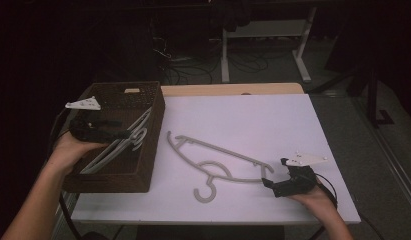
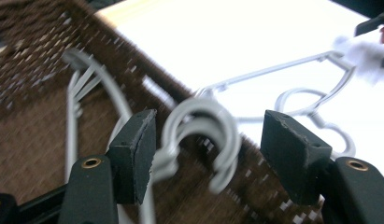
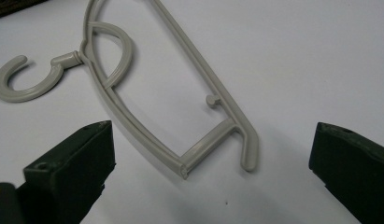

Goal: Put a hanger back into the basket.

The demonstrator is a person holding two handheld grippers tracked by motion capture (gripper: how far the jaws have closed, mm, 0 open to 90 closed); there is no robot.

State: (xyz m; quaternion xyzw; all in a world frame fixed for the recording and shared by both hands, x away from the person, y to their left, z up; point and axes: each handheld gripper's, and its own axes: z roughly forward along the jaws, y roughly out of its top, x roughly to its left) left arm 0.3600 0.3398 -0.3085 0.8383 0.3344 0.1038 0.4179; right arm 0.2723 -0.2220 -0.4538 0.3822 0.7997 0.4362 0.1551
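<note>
Left gripper [image 1: 124,134] hangs over the brown woven basket [image 1: 143,176], jaws parted and pressing on nothing; the grey hooks of the hangers in the basket [image 2: 201,135] sit loose between its pads, which looks like a hanger just let go there. One more grey hanger [image 1: 218,167] lies flat on the white table [image 1: 273,120] just right of the basket. Right gripper [image 1: 267,182] waits at that hanger's far end from the basket, jaws wide and straddling the tip without touching, likely lined up to take it next.

Grey plastic hanger [image 1: 218,162] flat on white table, more grey hangers [image 1: 124,140] leaning in brown basket [image 1: 143,165]
</note>
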